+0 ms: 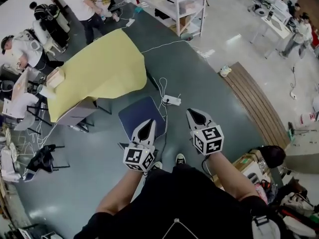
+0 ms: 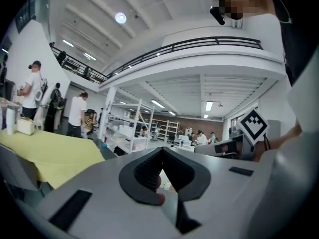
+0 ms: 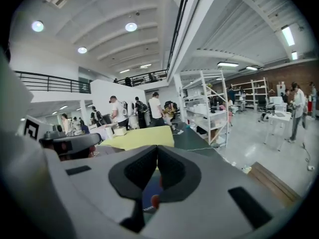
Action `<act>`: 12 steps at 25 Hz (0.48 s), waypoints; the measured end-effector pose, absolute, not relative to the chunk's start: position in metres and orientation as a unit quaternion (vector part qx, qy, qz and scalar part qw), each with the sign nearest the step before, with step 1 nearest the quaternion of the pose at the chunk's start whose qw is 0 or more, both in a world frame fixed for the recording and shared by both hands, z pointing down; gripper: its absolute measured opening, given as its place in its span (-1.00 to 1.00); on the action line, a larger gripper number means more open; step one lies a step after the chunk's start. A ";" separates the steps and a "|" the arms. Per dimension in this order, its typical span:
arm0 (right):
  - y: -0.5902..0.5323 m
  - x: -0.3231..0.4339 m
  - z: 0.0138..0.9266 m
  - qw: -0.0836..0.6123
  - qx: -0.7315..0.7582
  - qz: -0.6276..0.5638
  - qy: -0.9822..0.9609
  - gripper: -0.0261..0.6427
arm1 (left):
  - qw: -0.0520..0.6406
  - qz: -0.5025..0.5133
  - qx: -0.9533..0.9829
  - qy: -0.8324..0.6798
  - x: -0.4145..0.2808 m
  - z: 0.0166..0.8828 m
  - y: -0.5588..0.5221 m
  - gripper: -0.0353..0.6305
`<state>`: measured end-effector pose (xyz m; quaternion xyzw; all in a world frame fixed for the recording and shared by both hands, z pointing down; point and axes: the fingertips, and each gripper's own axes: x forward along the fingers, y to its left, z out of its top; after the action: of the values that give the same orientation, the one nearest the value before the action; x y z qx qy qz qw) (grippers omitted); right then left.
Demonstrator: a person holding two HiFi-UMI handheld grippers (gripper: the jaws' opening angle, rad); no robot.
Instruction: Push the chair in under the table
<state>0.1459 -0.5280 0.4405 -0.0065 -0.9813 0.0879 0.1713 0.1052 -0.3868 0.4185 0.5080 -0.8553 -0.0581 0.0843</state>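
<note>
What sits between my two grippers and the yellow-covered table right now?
In the head view: the chair, its blue seat just ahead of the left gripper and right gripper, not yet under the table. A white power strip lies beside it.

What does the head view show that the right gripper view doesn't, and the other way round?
Only the head view shows the power strip and the person's shoe on the floor. Only the right gripper view shows the ceiling lights and the balcony railing. Both show the yellow-covered table, the white shelving and the wooden platform.
</note>
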 end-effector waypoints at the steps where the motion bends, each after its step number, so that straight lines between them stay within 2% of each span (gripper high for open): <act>1: -0.518 0.135 0.440 0.173 -0.026 0.084 -0.981 -0.88 | 0.083 -0.060 0.490 -0.866 0.099 0.418 -0.376 -0.87; 12: -0.397 0.054 0.430 0.185 -0.196 0.053 -0.962 -0.88 | 0.072 -0.074 0.320 -0.942 0.073 0.407 -0.244 -0.86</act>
<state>0.0535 -0.3969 0.4295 -0.1955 -0.9616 0.0533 0.1849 0.0727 -0.2443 0.4067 0.3196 -0.9419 -0.0740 0.0722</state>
